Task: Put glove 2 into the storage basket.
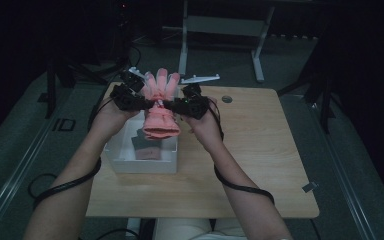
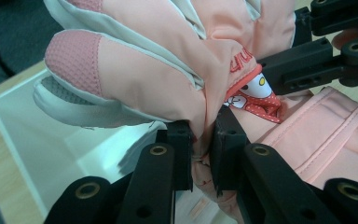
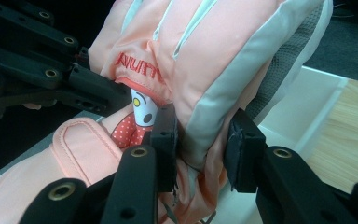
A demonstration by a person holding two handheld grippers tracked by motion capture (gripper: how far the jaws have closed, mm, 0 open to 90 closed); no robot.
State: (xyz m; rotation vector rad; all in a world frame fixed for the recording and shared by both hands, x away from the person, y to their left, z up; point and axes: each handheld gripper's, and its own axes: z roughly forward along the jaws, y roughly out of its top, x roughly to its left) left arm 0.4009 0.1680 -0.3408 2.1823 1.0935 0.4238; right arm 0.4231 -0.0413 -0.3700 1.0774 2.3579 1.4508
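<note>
A pink padded glove (image 1: pixel 160 107) with pale grey trim hangs in the air above a white box (image 1: pixel 130 165), fingers pointing away from me and cuff toward me. My left gripper (image 1: pixel 148 102) is shut on the glove's left edge, my right gripper (image 1: pixel 174 105) on its right edge. In the left gripper view the jaws (image 2: pixel 201 128) pinch a fold of the glove (image 2: pixel 158 60) near a cartoon patch, with the right gripper (image 2: pixel 317 60) opposite. In the right gripper view the jaws (image 3: pixel 204 121) clamp the grey-trimmed side of the glove (image 3: pixel 200 56), and the left gripper (image 3: pixel 37 60) is at upper left.
The white box stands on a wooden table (image 1: pixel 260 150), at its left, with a dark item (image 1: pixel 142 145) inside. A round grommet (image 1: pixel 226 98) is set in the tabletop at the far edge. White stand legs (image 1: pixel 220 27) rise behind the table.
</note>
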